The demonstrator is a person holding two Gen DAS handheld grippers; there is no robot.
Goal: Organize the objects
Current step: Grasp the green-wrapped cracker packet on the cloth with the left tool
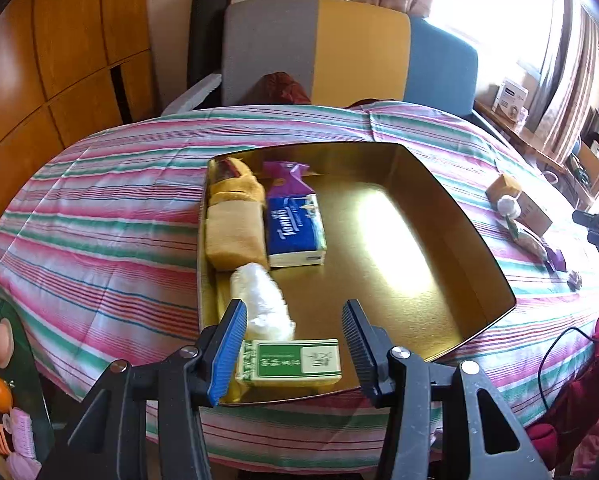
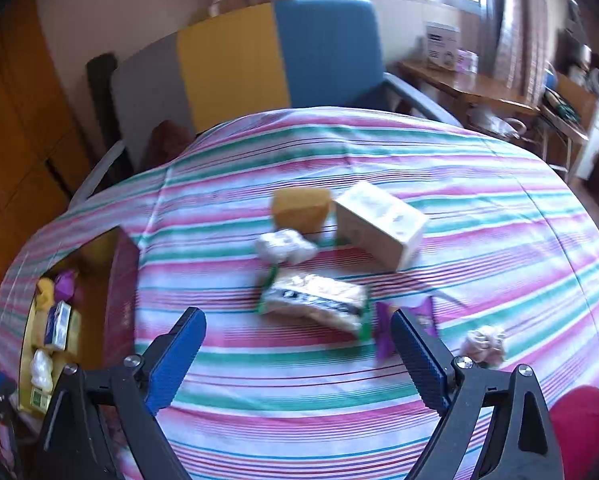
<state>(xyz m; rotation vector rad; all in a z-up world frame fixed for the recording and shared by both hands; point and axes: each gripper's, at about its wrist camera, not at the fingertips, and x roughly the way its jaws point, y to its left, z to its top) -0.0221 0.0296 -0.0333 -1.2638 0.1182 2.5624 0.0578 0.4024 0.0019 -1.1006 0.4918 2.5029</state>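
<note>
Right wrist view: right gripper (image 2: 297,354), jaws spread and empty, is approaching the snack packet (image 2: 315,305); next, straddling and clamping it for the tray (image 2: 117,280).

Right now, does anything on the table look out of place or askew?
Several items still lie scattered on the striped cloth outside the gold tray: a tilted beige box, a snack packet lying crooked, and a crumpled white wad. Nothing looks spilled or damaged.

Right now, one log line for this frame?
left tool: open, over green box in gold tray | right tool: open, empty, over snack packet
</note>
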